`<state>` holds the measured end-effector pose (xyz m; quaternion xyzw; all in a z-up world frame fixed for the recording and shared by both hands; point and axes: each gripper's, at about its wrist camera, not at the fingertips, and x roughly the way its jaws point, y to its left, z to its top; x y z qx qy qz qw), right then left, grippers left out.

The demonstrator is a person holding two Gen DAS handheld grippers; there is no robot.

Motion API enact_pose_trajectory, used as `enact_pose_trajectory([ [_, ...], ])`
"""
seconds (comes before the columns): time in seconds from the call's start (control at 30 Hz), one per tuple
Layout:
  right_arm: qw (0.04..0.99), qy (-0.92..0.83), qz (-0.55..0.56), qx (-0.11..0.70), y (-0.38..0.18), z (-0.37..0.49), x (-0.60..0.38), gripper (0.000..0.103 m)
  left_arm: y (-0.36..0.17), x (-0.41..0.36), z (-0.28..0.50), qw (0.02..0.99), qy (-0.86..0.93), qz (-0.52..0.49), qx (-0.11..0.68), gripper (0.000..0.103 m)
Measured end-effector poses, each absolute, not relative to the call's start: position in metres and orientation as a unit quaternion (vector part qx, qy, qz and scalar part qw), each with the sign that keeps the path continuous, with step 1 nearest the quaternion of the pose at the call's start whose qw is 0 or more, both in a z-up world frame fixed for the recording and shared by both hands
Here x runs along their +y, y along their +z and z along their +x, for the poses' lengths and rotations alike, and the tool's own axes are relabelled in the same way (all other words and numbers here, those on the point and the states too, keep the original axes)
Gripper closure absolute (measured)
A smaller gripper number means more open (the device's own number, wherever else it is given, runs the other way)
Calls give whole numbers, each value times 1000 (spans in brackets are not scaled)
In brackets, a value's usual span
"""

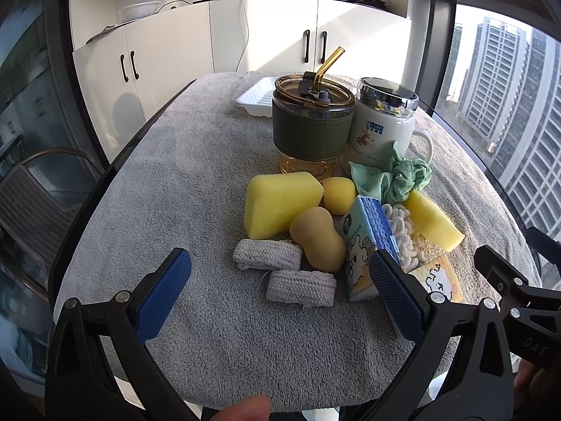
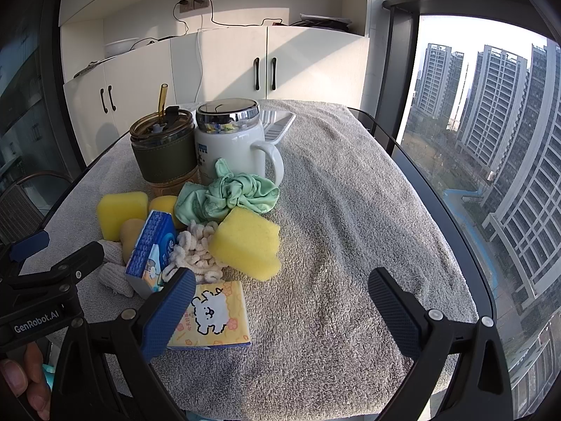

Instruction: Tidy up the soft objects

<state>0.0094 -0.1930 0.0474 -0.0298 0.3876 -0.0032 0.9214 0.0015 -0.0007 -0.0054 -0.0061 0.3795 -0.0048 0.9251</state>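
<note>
Grey towelling covers the counter (image 1: 182, 182), and on it the soft things lie in one loose heap, none of them yet sorted. Two yellow block sponges (image 1: 278, 203) (image 2: 247, 242) flank the pile; between them sit a tan peanut-shaped sponge (image 1: 317, 238), a small yellow egg-shaped sponge (image 1: 338, 194), a crumpled green cloth (image 2: 228, 194), a tangle of white chenille (image 2: 196, 254), and a blue tissue pack (image 1: 366, 242) leaning against its neighbours. Two rolled grey woven pieces (image 1: 268, 254) (image 1: 301, 287) lie at the near edge, and a yellow tissue pack (image 2: 214, 314) lies flat just beside the heap. Behind stand a straw tumbler (image 1: 312, 119) and a white mug (image 2: 233, 147), with a white tray (image 1: 254, 100) farther back, which may be the intended destination, though that is only a guess. Both the left gripper (image 1: 280, 280) and the right gripper (image 2: 280, 301) hover with fingers spread wide and nothing between them. Judged from this, the task looks to be at its start, with every item left to place.
</note>
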Motion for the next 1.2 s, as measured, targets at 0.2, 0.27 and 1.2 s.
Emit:
enact_pose_trajectory([
  [0.2,922,-3,-30,387,47,10,-193,2,-9,0,-1,924,-11,-11,381,0],
  [0.27,921,-2,-29,388,47,10,-193,2,-10,0,0,923,-18,-12,384,0],
  [1.2,867,112,-43,483,-24,21,-157,5,-59,33,11,877,-118,-23,466,1],
])
